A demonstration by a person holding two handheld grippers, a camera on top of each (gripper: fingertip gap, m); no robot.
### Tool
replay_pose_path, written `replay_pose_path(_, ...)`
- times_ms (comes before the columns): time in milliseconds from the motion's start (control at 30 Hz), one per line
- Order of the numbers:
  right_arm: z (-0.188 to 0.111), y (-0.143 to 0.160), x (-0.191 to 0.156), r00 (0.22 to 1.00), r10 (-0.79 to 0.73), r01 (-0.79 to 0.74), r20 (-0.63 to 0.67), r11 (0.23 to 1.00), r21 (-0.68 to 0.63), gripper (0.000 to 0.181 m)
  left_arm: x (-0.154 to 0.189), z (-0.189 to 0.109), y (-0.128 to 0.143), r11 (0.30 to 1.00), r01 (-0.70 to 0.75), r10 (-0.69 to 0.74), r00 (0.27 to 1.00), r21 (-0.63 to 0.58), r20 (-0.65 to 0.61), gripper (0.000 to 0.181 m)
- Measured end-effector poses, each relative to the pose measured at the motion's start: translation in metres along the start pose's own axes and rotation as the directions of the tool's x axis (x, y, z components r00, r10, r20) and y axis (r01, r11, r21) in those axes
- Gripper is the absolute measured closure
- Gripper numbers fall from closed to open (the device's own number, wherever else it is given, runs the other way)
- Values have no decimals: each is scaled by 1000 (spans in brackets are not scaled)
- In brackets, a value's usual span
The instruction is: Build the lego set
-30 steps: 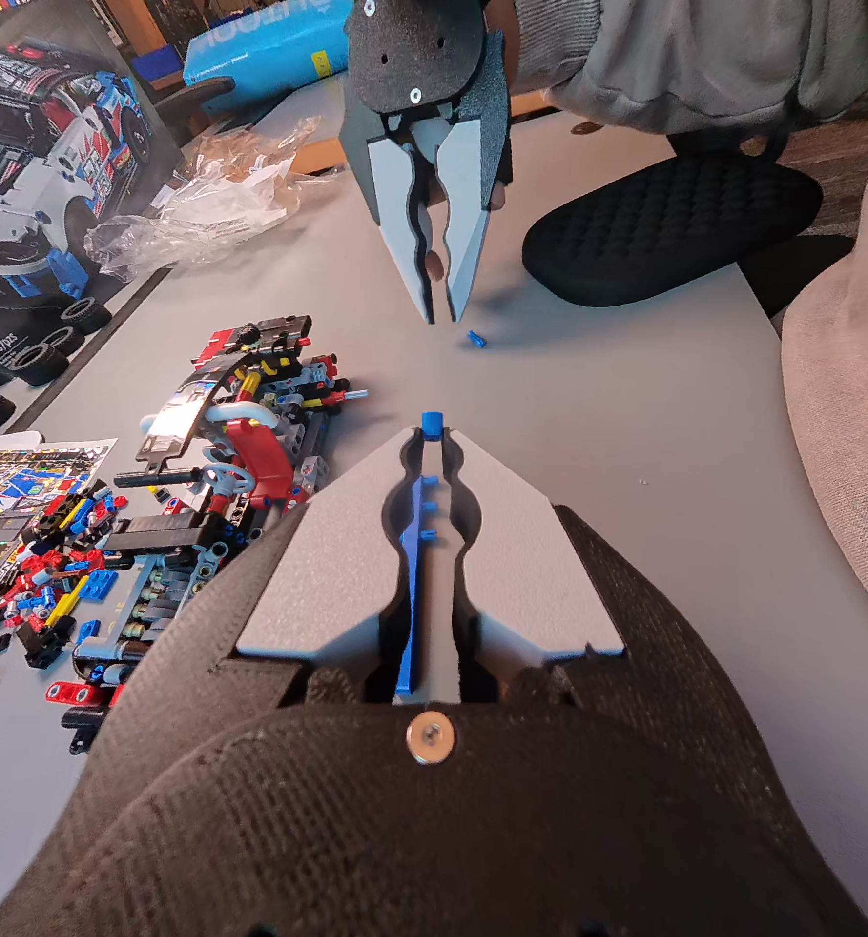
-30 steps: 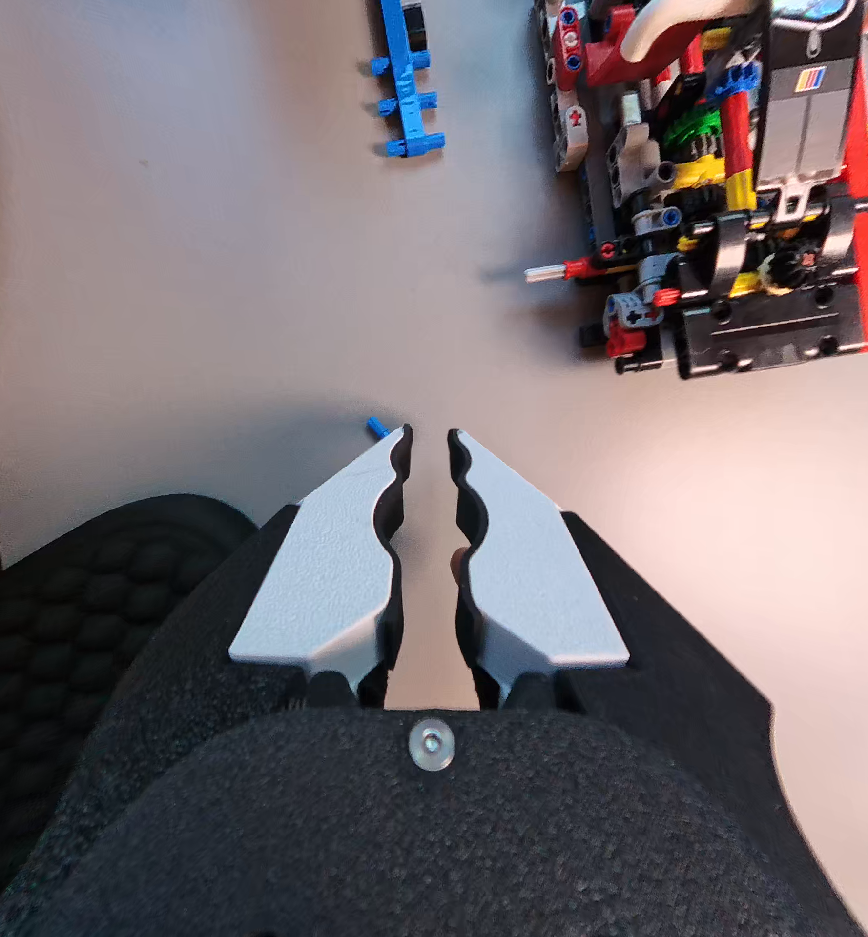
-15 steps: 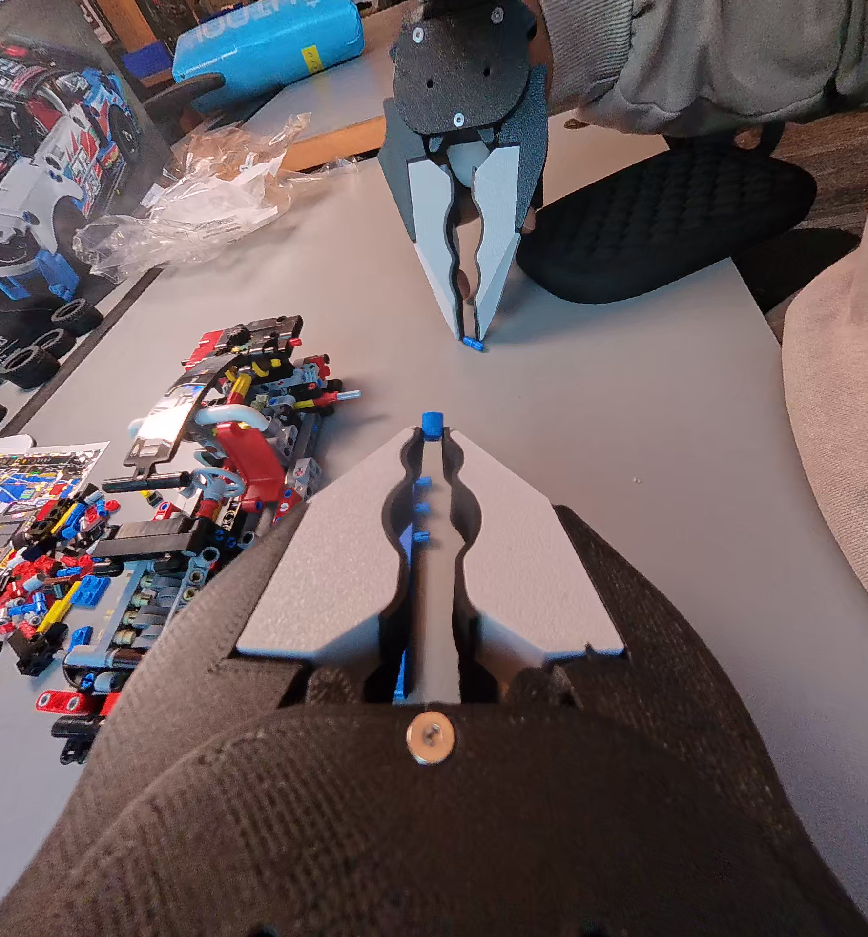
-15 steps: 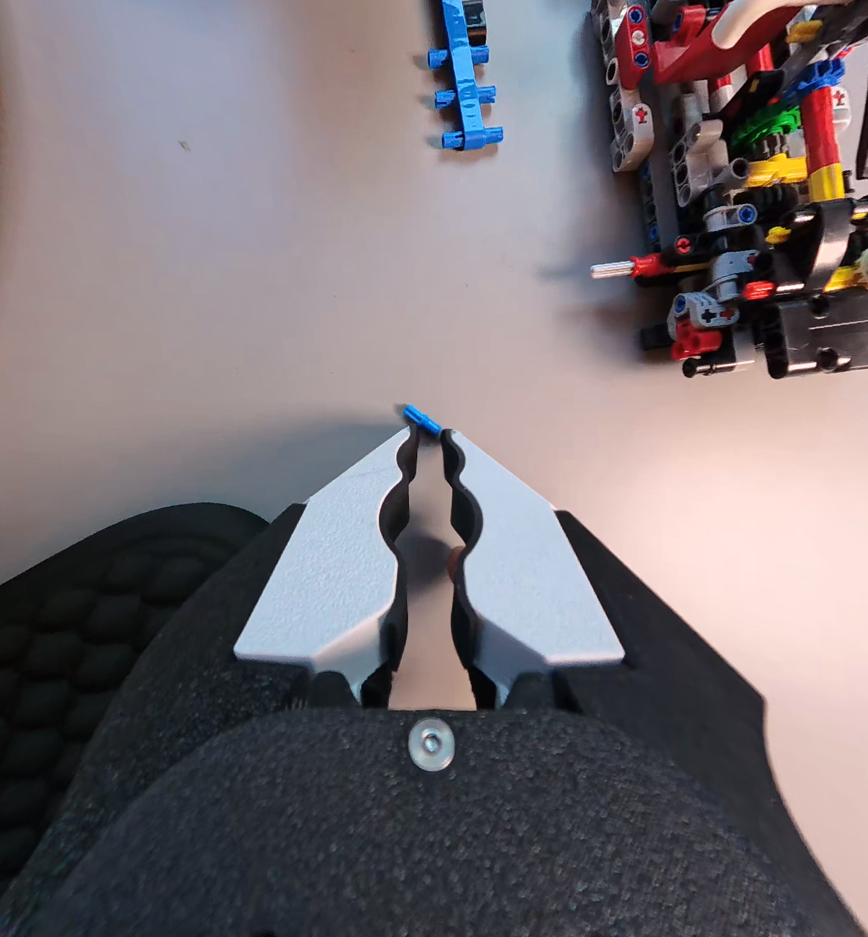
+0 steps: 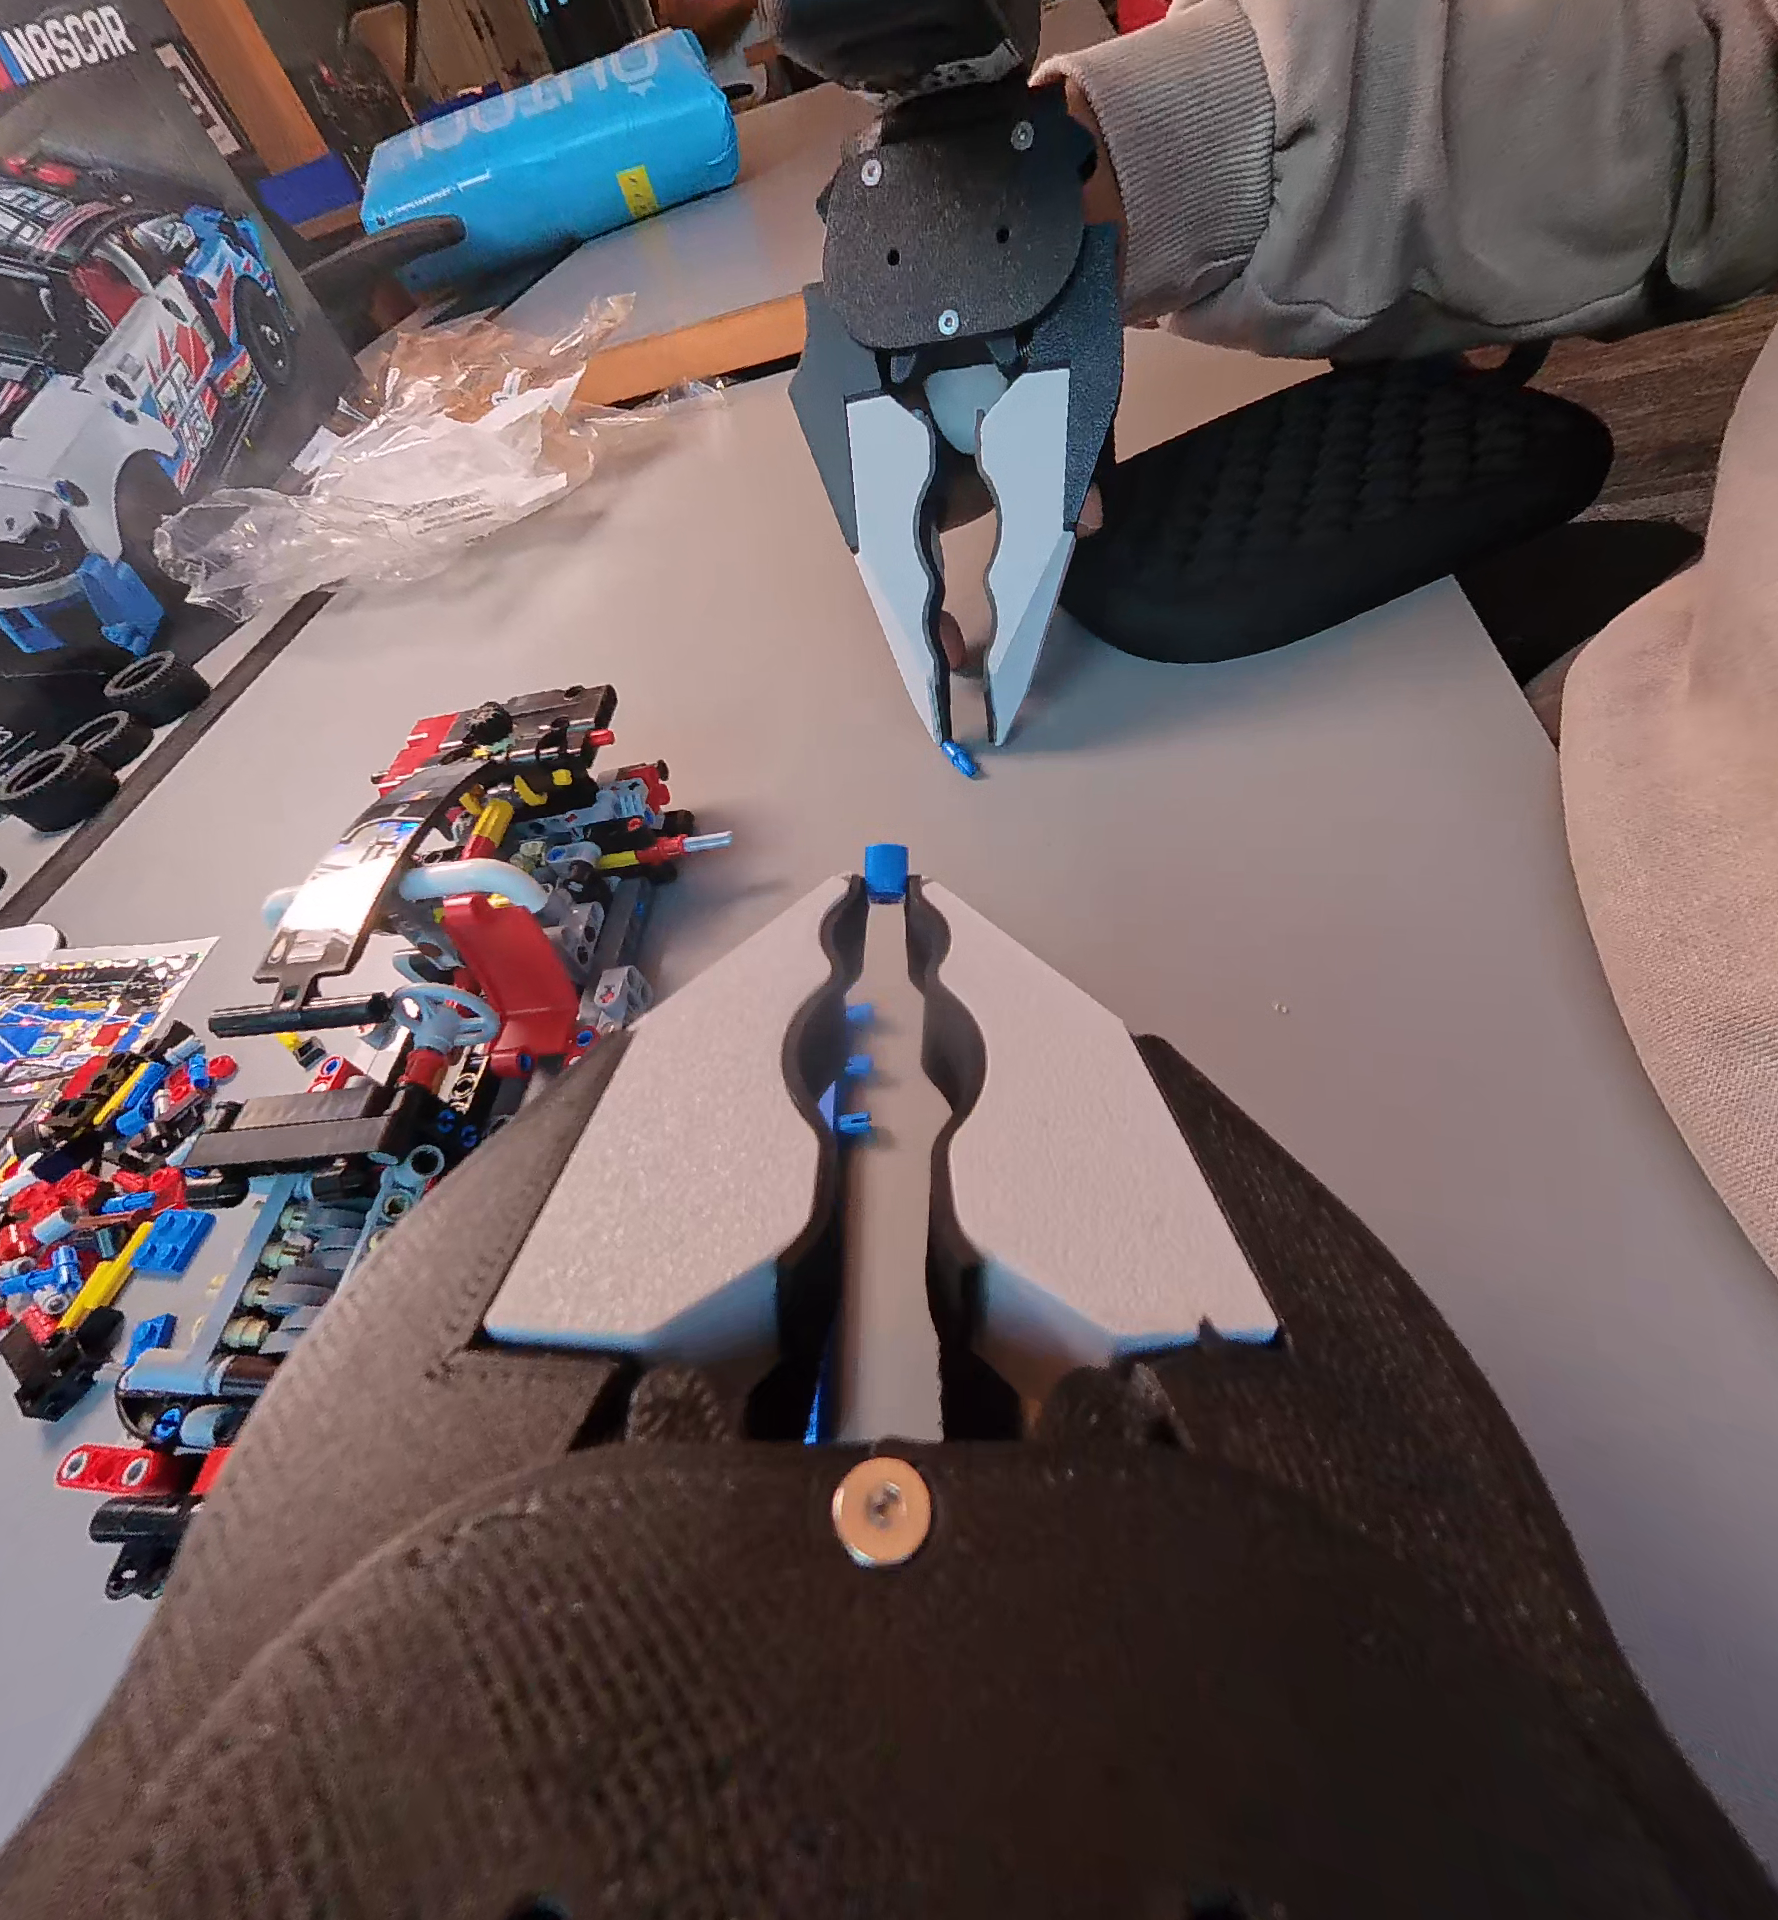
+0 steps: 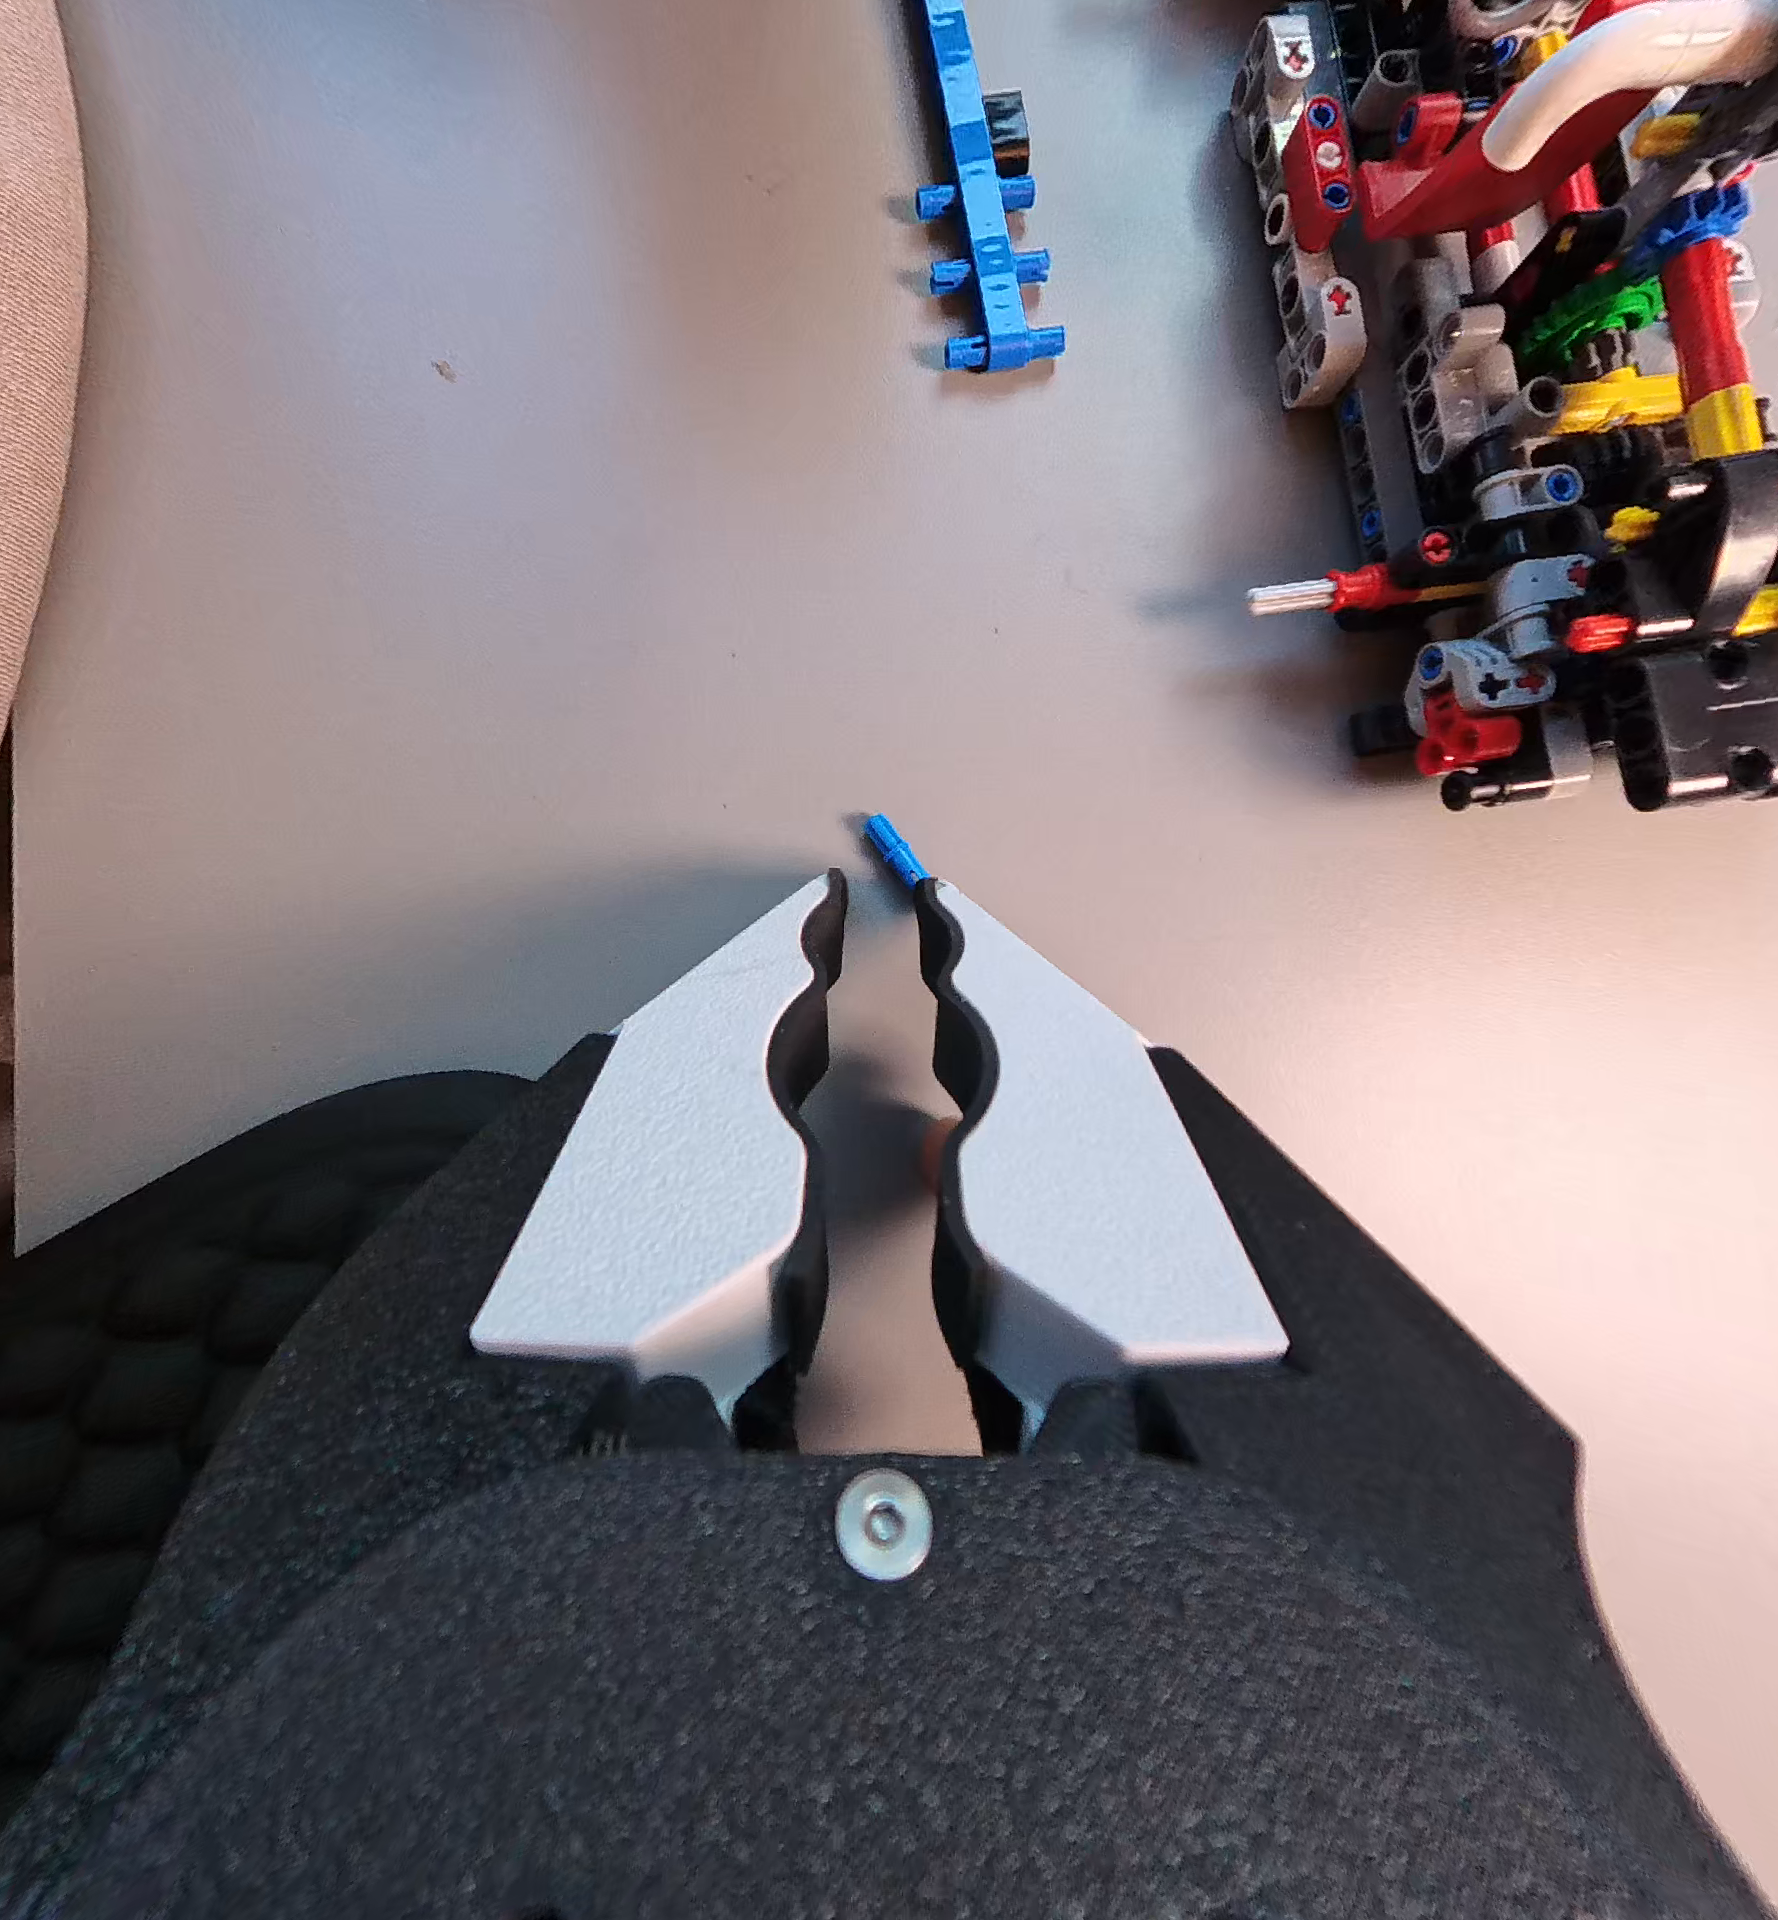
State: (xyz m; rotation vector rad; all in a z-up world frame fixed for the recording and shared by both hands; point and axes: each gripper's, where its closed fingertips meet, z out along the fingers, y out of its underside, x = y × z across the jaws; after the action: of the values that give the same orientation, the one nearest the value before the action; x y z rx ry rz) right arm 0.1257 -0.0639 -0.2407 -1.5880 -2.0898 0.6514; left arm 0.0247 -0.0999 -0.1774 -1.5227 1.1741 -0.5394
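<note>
My left gripper (image 5: 885,881) is shut on a long blue beam (image 5: 885,864) with side pins and holds it just above the grey table (image 5: 1228,883). The same beam (image 6: 984,208) shows at the top of the right wrist view. My right gripper (image 6: 880,883) points down at the table with its jaws a little apart and nothing between them. A small blue pin (image 6: 893,847) lies on the table, touching the tip of one finger. In the left wrist view the right gripper (image 5: 968,732) stands over that pin (image 5: 960,758). The half-built car chassis (image 5: 469,935) lies to the left.
A heap of loose parts (image 5: 64,1195) and a sticker sheet (image 5: 33,1008) lie at the left. The set's box (image 5: 85,312), tyres (image 5: 64,769) and empty plastic bags (image 5: 397,468) are at the back left. A black chair seat (image 5: 1332,499) sits past the table's far edge. Tip to tip, the grippers are about 12 centimetres apart.
My right gripper came down onto the small blue pin, narrowed on it, then parted slightly. The pin turned and now lies just outside the tips. My left gripper has held still.
</note>
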Motion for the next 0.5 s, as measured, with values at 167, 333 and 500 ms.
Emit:
replay_pose_path(167, 1, -1, 4, 1000, -5, 5, 5, 1000, 4, 169, 0, 0, 1, 1000, 0, 0, 1000, -2, -2, 176)
replay_pose_path(333, 2, -4, 5, 999, -16, 15, 52, 1000, 20, 167, 1, 1, 2, 1000, 2, -2, 1000, -7, -7, 176)
replay_pose_path(500, 5, -5, 2, 994, -44, 44, 98, 999, 4, 172, 0, 0, 1, 1000, 3, -3, 1000, -4, -2, 176)
